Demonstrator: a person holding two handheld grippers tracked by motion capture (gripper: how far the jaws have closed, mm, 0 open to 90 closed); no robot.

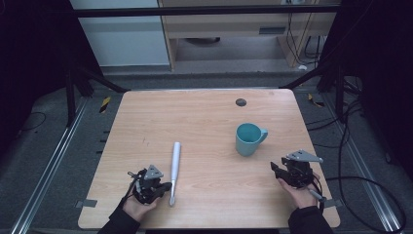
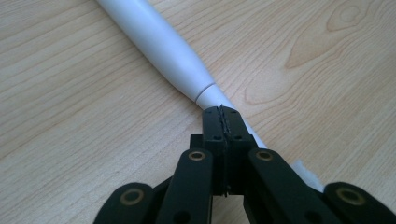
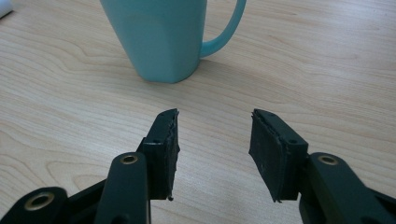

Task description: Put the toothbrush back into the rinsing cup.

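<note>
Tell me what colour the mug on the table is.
The mug is light teal, clearest in the right gripper view.

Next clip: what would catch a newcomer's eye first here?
A teal mug stands right of centre on the wooden table, handle toward the far right. A long white toothbrush-like stick lies left of centre, pointing away. The left tool, jaws shut, sits over its near end; the right tool stands open, apart from the mug.

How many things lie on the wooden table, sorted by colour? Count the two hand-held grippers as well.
White: 1, the toothbrush
Teal: 1, the mug
Dark: 1, the small round disc
Black: 2, the left gripper and the right gripper
Total: 5
</note>
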